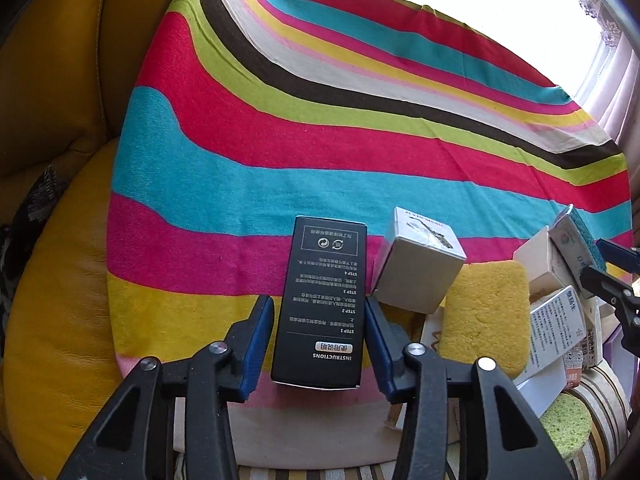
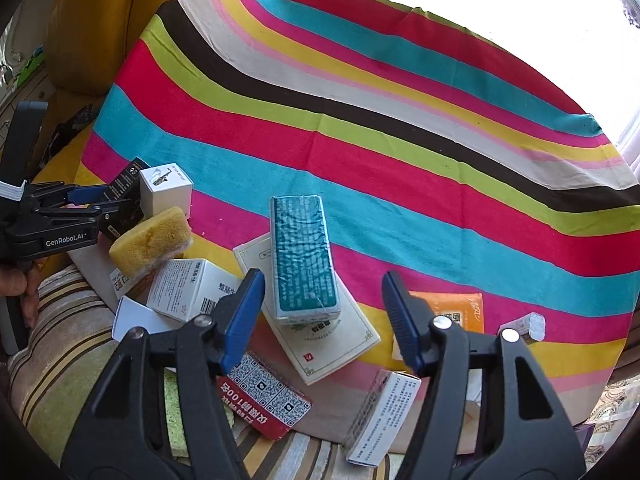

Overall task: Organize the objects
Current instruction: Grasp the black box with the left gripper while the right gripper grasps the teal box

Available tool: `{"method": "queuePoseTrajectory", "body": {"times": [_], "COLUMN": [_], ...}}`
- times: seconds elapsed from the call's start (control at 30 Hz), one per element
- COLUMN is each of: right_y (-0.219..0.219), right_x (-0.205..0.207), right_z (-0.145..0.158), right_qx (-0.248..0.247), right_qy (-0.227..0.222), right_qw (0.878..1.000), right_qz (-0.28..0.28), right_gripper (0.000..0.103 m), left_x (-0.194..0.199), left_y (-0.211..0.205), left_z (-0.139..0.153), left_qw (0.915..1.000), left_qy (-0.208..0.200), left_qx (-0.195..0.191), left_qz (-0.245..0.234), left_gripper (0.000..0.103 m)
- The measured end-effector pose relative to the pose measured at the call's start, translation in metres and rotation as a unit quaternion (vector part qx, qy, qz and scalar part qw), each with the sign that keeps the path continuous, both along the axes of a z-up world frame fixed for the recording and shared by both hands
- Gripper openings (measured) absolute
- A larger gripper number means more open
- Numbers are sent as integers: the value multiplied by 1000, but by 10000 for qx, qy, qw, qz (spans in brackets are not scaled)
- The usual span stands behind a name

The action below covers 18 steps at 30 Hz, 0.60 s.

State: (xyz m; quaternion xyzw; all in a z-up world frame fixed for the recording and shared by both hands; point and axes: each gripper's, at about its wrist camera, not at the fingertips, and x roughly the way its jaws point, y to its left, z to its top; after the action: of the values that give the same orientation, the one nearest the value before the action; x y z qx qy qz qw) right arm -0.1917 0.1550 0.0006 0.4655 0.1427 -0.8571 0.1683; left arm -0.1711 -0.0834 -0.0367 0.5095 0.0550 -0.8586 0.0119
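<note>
A tall black cardboard box (image 1: 322,304) with white printed instructions stands on the striped cloth. To its right a small white cube box (image 1: 418,264) tilts against a yellow sponge (image 1: 484,316). Further right, a teal foil-wrapped box (image 2: 303,254) lies atop a flat white carton (image 2: 320,340) among scattered white boxes.

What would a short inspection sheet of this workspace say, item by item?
Surface: striped cloth, lying smooth.
Job's things: black box; teal box on a flat white carton; white cube box; yellow sponge.
Clutter: red card, green sponge, overlapping cartons at the near edge.
Grippers: left hand-held gripper clamps the black box; right hand-held gripper open, teal box untouched.
Cables: nothing seen.
Surroundings: yellow cushion, bright window.
</note>
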Motion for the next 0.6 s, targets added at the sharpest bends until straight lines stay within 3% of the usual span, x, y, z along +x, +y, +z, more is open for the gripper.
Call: {"method": "queuePoseTrajectory", "body": {"times": [0.13, 0.6], "right_y": [0, 6], "right_x": [-4, 27], "right_z": [-9, 6], "right_qx": [30, -149], "right_qy": [-110, 166], "right_qw": [9999, 9997], "right_qz": [23, -30], "right_gripper": [38, 37], "left_x": [3, 31], "left_y": [3, 13], "left_z": [1, 33], "left_qw": [9999, 9966], "left_qy": [54, 603], "left_qx": [-102, -544], "left_qz": [-20, 164], "left_gripper": [41, 41]}}
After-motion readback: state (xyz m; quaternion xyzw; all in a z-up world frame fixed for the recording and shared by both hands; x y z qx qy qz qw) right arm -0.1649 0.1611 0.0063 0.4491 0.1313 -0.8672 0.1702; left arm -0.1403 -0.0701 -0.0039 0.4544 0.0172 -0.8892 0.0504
